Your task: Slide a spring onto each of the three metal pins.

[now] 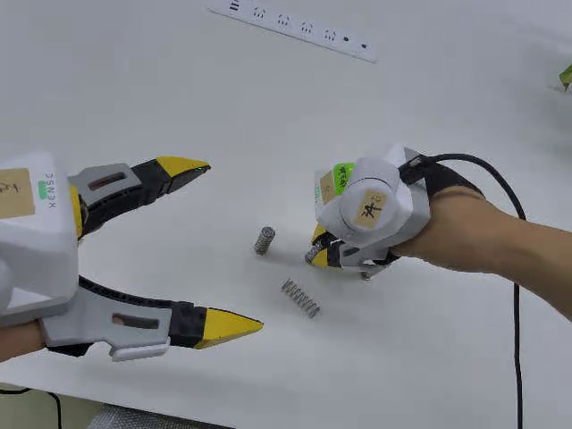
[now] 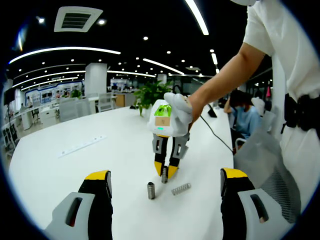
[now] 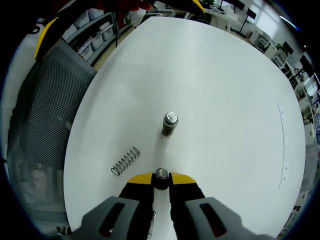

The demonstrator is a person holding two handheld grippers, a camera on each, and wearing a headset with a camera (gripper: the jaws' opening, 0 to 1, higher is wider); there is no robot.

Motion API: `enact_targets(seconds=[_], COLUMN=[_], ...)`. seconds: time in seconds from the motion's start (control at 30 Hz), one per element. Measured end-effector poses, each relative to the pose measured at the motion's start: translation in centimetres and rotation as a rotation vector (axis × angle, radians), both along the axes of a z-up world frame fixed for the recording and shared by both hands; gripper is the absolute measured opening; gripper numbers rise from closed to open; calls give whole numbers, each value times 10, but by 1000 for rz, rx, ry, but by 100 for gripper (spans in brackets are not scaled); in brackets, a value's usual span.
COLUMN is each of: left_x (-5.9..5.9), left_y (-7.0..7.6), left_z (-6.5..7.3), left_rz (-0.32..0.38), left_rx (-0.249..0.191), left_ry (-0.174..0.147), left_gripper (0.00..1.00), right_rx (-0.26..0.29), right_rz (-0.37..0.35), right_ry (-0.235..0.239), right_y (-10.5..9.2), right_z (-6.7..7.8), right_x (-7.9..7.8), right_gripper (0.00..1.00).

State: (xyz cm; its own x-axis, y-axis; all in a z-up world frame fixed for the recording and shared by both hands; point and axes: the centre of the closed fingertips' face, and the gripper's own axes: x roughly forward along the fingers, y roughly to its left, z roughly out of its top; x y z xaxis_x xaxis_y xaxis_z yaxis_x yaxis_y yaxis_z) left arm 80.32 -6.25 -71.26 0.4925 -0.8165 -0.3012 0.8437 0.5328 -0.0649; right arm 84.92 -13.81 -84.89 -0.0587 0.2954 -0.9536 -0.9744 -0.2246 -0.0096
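Right gripper (image 3: 160, 180) is clamping a pin (image 3: 160, 175) at its jaw tips, just beside the standing pin (image 1: 264, 239) wearing a spring. A loose spring (image 1: 300, 298) is lying near that standing pin. Left gripper (image 1: 234, 246) is hovering, jaws wide apart, pointing toward it.

Yel-tipped left claw (image 1: 232, 246), wht table (image 1: 134, 80)

Your left tool (image 1: 234, 244) at left, jaws spread wide over white worktop (image 1: 179, 80). Your right tool (image 1: 318, 254) pinches small coiled piece (image 1: 312, 256), tips down at worktop. Upright spring (image 1: 264, 239) stands between tools. Loose spring (image 1: 300, 298) lies flat nearby. Power strip (image 1: 295, 27) near far edge.
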Motion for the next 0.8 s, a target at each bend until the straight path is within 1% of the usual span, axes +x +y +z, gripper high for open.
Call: enact_targets(seconds=[0.13,0.3,0.4,0.57,0.63,0.73,0.8], left_x=[0,0,0,-1,-2,-2,-3], left_y=[0,1,1,0,1,2,2], left_z=[0,1,2,3,2,3,4], left_rz=[1,2,2,-5,-9,-11,-16], left_rx=[1,6,7,12,25,28,34], left_ry=[-1,-2,-5,-7,-10,-12,-14], left_gripper=[91,91,92,92,93,93,93], right_rx=[4,14,25,60,77,110,148], right_rz=[-5,-15,-21,-46,-65,-109,-153], right_ry=[0,1,0,9,8,9,22], right_y=[0,0,0,0,0,-3,-4], right_z=[0,1,6,19,25,33,41], right_x=[1,2,2,-1,0,0,0], right_gripper=[13,16,18,24,25,29,30])
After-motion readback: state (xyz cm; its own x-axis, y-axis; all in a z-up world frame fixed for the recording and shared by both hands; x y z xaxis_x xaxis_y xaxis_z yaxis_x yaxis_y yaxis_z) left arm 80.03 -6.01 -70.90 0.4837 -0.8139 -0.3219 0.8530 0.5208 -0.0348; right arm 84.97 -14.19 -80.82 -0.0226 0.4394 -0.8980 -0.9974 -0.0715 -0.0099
